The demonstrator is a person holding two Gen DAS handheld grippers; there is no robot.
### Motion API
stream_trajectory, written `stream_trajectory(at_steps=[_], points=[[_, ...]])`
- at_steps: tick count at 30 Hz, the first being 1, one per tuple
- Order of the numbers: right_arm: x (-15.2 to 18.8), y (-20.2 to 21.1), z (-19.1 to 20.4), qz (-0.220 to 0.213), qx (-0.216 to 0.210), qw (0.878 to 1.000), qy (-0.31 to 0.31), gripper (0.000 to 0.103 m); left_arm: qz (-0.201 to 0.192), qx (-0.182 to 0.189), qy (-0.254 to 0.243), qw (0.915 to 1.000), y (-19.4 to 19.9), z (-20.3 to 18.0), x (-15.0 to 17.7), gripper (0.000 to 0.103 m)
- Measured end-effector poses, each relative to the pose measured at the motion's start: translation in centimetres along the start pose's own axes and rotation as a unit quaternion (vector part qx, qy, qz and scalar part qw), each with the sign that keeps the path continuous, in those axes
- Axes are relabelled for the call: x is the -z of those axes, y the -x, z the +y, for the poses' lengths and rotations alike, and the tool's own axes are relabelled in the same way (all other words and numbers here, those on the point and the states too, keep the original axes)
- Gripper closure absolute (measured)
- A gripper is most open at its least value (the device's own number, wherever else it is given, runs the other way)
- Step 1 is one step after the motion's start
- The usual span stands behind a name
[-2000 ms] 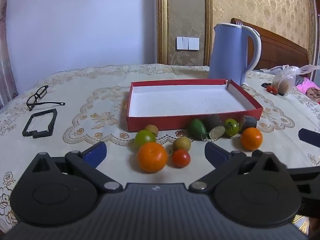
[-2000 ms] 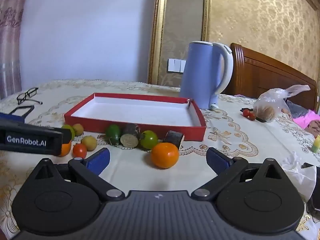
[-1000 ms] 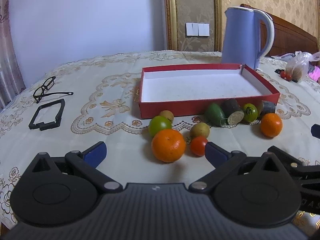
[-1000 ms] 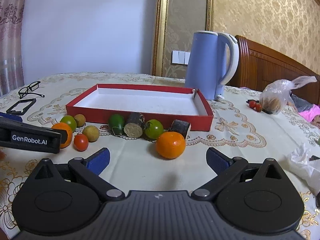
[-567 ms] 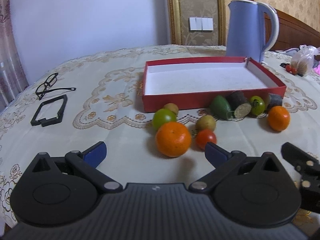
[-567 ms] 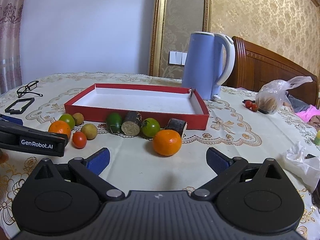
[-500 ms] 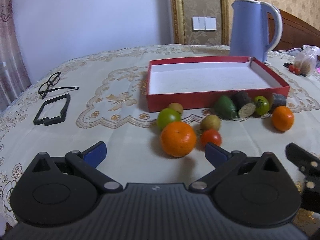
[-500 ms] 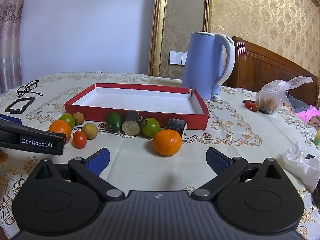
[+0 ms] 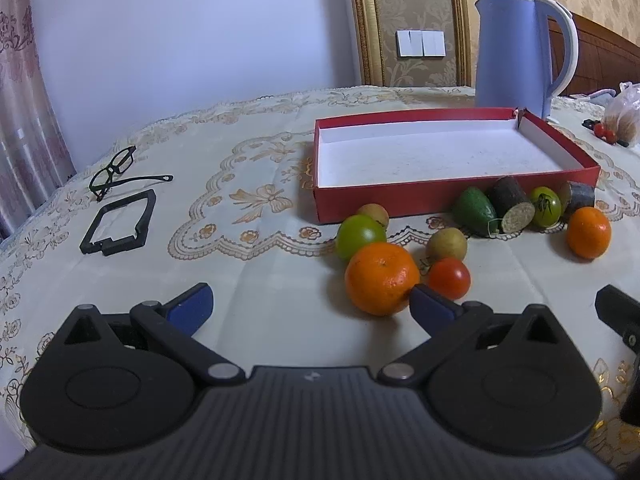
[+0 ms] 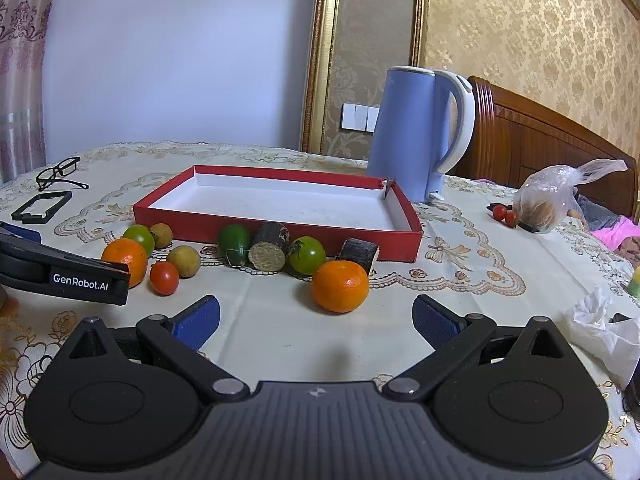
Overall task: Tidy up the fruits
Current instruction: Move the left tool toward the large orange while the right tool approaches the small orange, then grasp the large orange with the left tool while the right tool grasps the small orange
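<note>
Red tray (image 9: 440, 202) empty; fruits outside along its front wall. Both grippers' jaws spread wide, holding nothing. Left gripper (image 9: 310, 306) shifted leftward.

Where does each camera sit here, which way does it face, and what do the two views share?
Left wrist: on the open left gripper, low above the table, facing the near orange; its own fingers show.
Right wrist: on the open right gripper, facing the far orange; the left gripper shows at left.
Shared: red tray, kettle, glasses.
</note>
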State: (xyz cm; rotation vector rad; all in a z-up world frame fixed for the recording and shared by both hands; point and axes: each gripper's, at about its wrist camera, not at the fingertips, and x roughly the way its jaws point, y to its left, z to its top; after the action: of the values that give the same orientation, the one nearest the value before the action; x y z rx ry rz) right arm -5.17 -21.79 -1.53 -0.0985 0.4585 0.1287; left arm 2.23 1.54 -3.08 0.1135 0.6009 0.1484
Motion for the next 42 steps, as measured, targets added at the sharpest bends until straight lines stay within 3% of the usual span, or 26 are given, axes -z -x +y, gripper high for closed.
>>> stream_trajectory(at_steps=[18,29,32,38,42], points=[[0.1,0.0,-0.2,0.001,-0.005,1.000,-0.004,0.000,0.001,-0.001,-0.011,0.9999,-0.1,-0.5,0.1,0.000],[-0.1,-0.4,-0.8,-0.002,-0.007,1.000,-0.010,0.000,0.003,0.054,-0.013,0.9984,-0.7,-0.6,0.0,0.000],[-0.2,-0.7,-0.9,0.000,-0.004,1.000,-0.010,0.000,0.006,0.059,-0.009,0.9982,-1.0,-0.4,-0.2,0.012],[-0.2,-1.4,-1.3,0.005,-0.012,1.000,-0.019,0.000,0.012,0.075,0.001,0.9971,-1.6,0.0,-0.7,0.015],[0.0,-1.9,-1.6,0.012,-0.015,0.999,-0.026,0.000,0.017,0.083,0.009,0.9964,-2.0,0.0,-1.0,0.027]])
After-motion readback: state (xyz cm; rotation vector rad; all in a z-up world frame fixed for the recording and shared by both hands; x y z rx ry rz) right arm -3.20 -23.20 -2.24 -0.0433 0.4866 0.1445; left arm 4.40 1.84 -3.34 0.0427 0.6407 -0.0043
